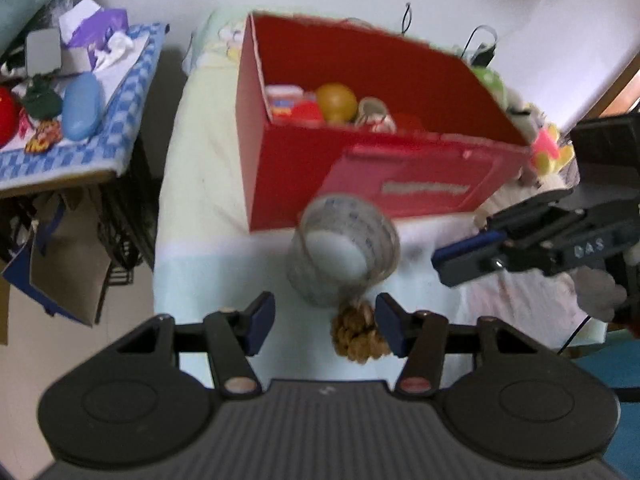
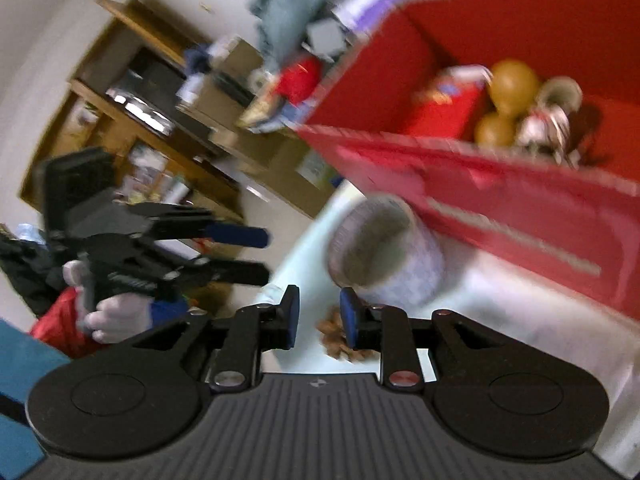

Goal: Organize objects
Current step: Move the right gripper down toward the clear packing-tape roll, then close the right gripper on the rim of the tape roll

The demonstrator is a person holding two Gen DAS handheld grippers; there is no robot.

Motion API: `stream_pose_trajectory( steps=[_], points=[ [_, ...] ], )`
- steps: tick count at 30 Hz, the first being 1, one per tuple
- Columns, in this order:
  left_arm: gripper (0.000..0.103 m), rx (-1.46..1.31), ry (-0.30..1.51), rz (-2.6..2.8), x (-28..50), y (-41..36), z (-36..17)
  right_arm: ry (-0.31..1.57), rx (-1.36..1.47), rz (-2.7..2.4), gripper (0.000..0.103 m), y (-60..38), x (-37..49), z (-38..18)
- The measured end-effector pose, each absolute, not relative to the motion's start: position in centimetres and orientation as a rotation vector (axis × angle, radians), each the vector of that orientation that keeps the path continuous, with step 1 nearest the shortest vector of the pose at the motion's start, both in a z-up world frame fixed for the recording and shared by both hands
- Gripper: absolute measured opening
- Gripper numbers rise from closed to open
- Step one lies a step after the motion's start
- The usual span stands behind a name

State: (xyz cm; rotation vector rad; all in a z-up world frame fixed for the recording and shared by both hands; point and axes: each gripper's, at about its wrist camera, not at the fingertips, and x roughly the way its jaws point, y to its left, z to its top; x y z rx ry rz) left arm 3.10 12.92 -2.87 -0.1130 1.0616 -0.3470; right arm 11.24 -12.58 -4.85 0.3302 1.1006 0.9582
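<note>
Hovering over the pale tabletop [image 1: 208, 240], left gripper [image 1: 325, 322] has its blue-padded jaws apart, nothing between them; a brown pinecone [image 1: 357, 334] lies on the table just inside the right pad, contact unclear due to blur. Tape roll [image 1: 344, 248] sits just ahead of the gripper, tilted on its side, hollow core facing the camera, close in front of the red cardboard box [image 1: 400, 184]. Box is open-topped and holds a yellow-brown ball [image 1: 337, 102], a white-and-red packet [image 1: 286, 100], and a small red-white item, too blurry to name. Right gripper [image 2: 319, 314] is also jaws apart, gap narrower, gripping nothing; in its view the pinecone [image 2: 334, 334] lies below the gap and the tape roll [image 2: 386, 252] is just beyond the right pad, near the box's front wall [image 2: 500, 216]. Each gripper shows in the other's view, off to the side, held by a gloved hand [image 2: 120, 314]. Side table with a blue checked cloth [image 1: 120, 120] stands left of the main table, carrying a blue glasses case [image 1: 82, 106] and a purple tissue box [image 1: 96, 30]. Heavy motion blur in right wrist view.
</note>
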Motion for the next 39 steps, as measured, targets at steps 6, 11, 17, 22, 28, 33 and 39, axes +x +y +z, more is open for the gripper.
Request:
stream_pose_trajectory(
  steps=[6, 11, 17, 22, 28, 33, 39],
  points=[
    [0.057, -0.236, 1.076, -0.311, 4.8, 13.3, -3.5, 1.126, 0.485, 0.771, 0.030, -12.2, 12.3, -6.1],
    [0.052, -0.240, 1.093, -0.241, 7.1, 12.7, -4.4, 1.119, 0.519, 0.652, 0.030, -11.2, 12.9, -6.4],
    [0.026, -0.201, 1.157, -0.228, 8.7, 11.1, -6.0, 1.145, 0.472, 0.554, 0.021, -10.6, 13.2, -7.4],
    [0.020, -0.166, 1.154, -0.225, 8.8, 10.6, -6.0, 1.142, 0.486, 0.547, 0.014, -11.5, 12.9, -7.5],
    [0.020, -0.132, 1.142, -0.313, 8.7, 8.6, -4.9, 1.120, 0.494, 0.500, 0.012, -14.1, 11.6, -6.5],
    [0.020, -0.069, 1.162, -0.421, 9.3, 4.6, -5.4, 1.131, 0.441, 0.404, 0.012, -16.6, 10.4, -5.9],
    [0.020, 0.066, 1.156, -0.472, 9.9, 0.0, -6.4, 1.128, 0.429, 0.316, 0.016, -18.3, 9.5, -6.5]
  ],
)
